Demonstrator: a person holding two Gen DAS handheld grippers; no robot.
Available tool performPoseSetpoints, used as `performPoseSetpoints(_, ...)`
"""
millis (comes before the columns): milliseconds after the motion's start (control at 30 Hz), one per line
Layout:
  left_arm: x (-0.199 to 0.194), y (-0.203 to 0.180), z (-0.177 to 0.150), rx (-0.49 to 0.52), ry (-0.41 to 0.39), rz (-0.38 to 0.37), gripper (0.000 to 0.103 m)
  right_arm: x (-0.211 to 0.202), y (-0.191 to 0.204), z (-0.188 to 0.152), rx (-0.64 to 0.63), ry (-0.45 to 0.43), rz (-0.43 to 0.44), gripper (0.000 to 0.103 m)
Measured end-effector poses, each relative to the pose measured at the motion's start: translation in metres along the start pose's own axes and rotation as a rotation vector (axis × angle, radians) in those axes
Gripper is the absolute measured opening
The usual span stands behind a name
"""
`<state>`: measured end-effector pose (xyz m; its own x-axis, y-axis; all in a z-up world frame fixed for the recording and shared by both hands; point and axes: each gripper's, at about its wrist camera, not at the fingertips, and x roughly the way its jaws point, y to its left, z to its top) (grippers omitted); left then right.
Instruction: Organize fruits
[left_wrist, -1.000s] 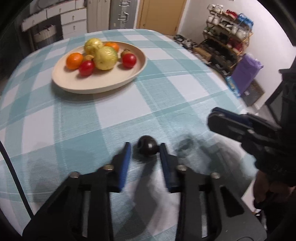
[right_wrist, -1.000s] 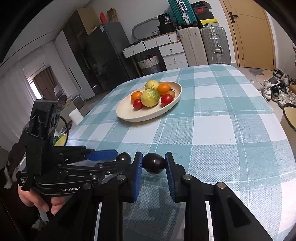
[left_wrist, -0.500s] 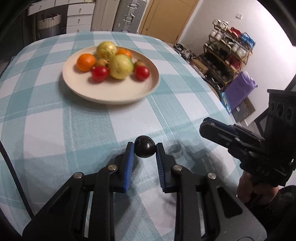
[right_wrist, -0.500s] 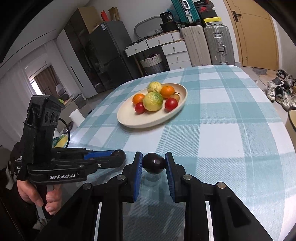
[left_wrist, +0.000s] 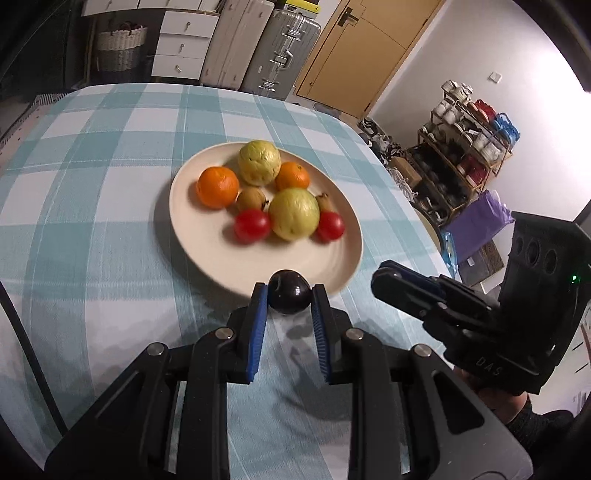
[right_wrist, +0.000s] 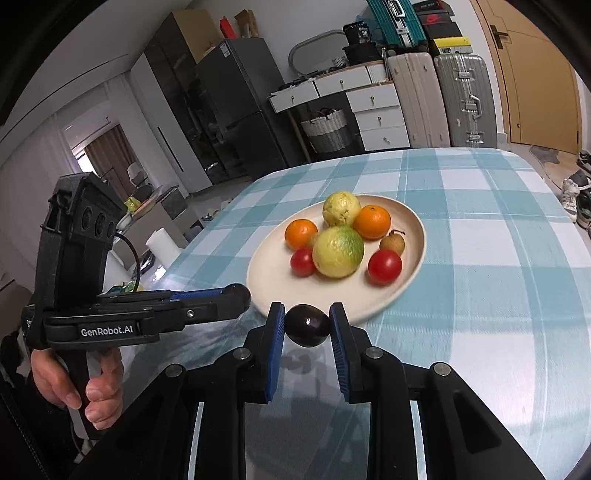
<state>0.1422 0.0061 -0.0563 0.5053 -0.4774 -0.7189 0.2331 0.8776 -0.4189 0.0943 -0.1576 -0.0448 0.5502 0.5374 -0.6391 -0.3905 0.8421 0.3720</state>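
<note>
My left gripper (left_wrist: 288, 300) is shut on a dark plum (left_wrist: 289, 296) and holds it above the near rim of the cream plate (left_wrist: 332, 266). My right gripper (right_wrist: 307, 323) is shut on a second dark plum (right_wrist: 308, 325), also just short of the plate's near rim (right_wrist: 369, 302). The plate carries two oranges (left_wrist: 217, 187), two yellow-green guavas (left_wrist: 294, 213), two red tomatoes (left_wrist: 252, 225) and small brown fruits (left_wrist: 250, 198). The right gripper shows at the right of the left wrist view (left_wrist: 391, 286); the left gripper shows at the left of the right wrist view (right_wrist: 236, 295).
The plate lies on a round table with a teal checked cloth (left_wrist: 92, 221). The table's right edge (left_wrist: 417, 214) drops toward a shoe rack (left_wrist: 465, 147) and a purple bag (left_wrist: 480, 221). Suitcases (right_wrist: 461, 99) and drawers (right_wrist: 376, 110) stand beyond the far edge.
Both grippers have lifted their plums off the cloth and carried them forward to the plate's near rim. The left gripper closed on its plum during this time.
</note>
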Motion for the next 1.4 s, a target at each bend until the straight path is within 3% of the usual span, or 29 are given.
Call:
performPoseSetpoints(333, 0.029, -0.001, 0.026, 0.005, 0.011, -0.034, 0.021, 0.024, -0.013, 0.023, 0.021, -0.002, 0.002, 0.025)
performPoseSetpoints(733, 0.047, 0.004, 0.035, -0.029, 0.034, -0.054, 0.022, 0.034, -0.016, 0.025, 0.019, 0.002, -0.013, 0.026)
performPoseSetpoints(767, 0.047, 0.005, 0.036, -0.033, 0.031, -0.053, 0.022, 0.033, -0.016, 0.024, 0.019, 0.002, -0.013, 0.026)
performPoseSetpoints(900, 0.043, 0.005, 0.037, -0.034, 0.016, -0.043, 0.025, 0.026, -0.019, 0.023, 0.037, -0.019, 0.009, 0.045)
performPoseSetpoints(1333, 0.008, -0.003, 0.024, -0.016, -0.054, 0.029, 0.031, -0.014, -0.015, 0.027, 0.051, -0.141, -0.048, 0.051)
performPoseSetpoints(1400, -0.001, -0.011, 0.022, 0.010, -0.076, 0.046, 0.036, -0.020, -0.013, 0.028, 0.049, -0.161, -0.055, 0.052)
